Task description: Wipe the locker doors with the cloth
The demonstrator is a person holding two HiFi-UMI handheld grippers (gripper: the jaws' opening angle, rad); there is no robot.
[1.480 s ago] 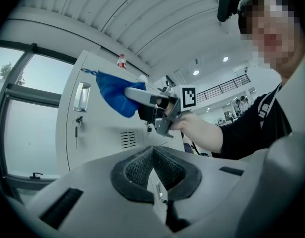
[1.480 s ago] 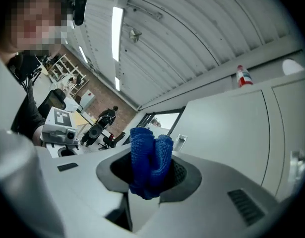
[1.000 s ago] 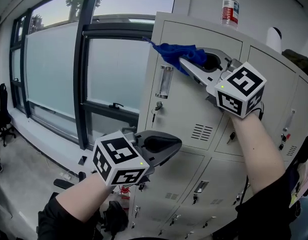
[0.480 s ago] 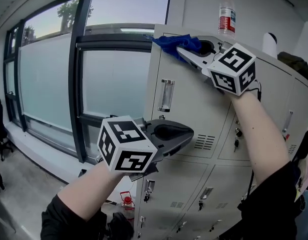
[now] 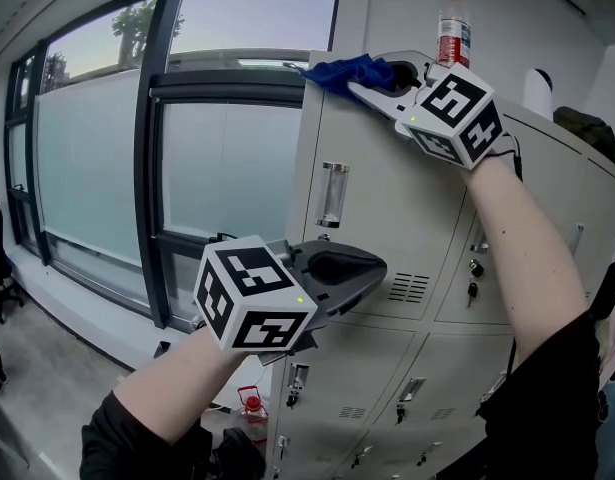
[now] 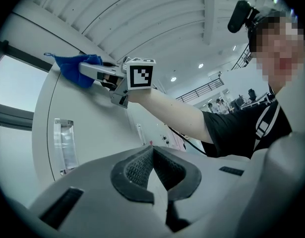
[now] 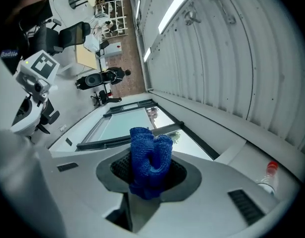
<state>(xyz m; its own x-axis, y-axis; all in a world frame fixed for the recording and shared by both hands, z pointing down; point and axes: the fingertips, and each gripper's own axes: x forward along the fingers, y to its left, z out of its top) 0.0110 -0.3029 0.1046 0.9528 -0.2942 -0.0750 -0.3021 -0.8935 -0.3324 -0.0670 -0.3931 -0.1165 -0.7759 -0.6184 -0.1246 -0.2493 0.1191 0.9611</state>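
Up at the top left corner of the upper locker door (image 5: 387, 198), the right gripper (image 5: 359, 83) had the blue cloth (image 5: 339, 70) pinched between closed jaws. The bunched wad poked past the tips and touched the door's top edge. The left gripper (image 5: 375, 271) hung lower, in front of the same door near its bottom edge, jaws together with nothing in them. The cloth looked soft, light and knit-textured. It would likely drape and creep under pressure, so a grip deep in the bunch, as held, beats a corner. The door looked like stiff, smooth painted metal. A bottle (image 5: 452, 23) stood on the locker top just behind the right gripper; its red label was too small to read, and no other writing was legible.
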